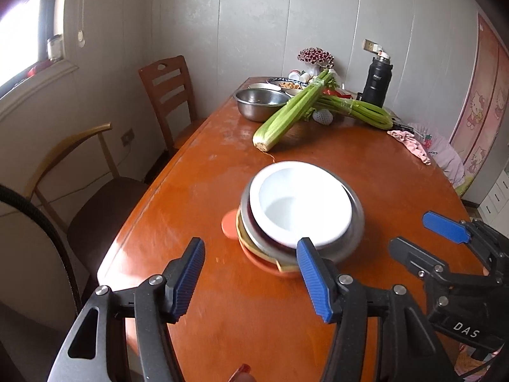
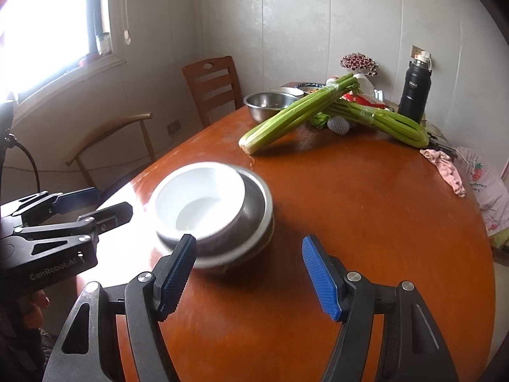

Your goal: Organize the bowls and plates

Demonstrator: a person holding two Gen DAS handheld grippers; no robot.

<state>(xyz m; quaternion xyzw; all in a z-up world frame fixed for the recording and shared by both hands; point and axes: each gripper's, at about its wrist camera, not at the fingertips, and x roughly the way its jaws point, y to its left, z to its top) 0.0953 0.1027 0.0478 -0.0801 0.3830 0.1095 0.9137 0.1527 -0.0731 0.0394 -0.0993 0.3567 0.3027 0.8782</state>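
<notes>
A stack of dishes stands in the middle of the orange-brown table [image 1: 222,318]. A white bowl [image 1: 302,203] [image 2: 203,200] is on top, nested in a steel bowl [image 1: 353,238] [image 2: 261,213], with an orange plate [image 1: 264,265] at the bottom. My left gripper [image 1: 251,275] [image 2: 95,205] is open and holds nothing; it hovers just short of the stack's near left side. My right gripper [image 2: 249,273] [image 1: 426,242] is also open and holds nothing, near the stack's right side. Neither gripper touches the dishes.
Two celery bundles [image 1: 292,111] [image 2: 286,117] lie across the far half of the table, beside another steel bowl [image 1: 261,103] [image 2: 270,103]. Small dishes, a flower bunch and a black flask [image 1: 378,79] stand at the far end. A pink cloth [image 2: 445,168] hangs off the right edge. Two chairs [image 1: 168,95] stand on the left.
</notes>
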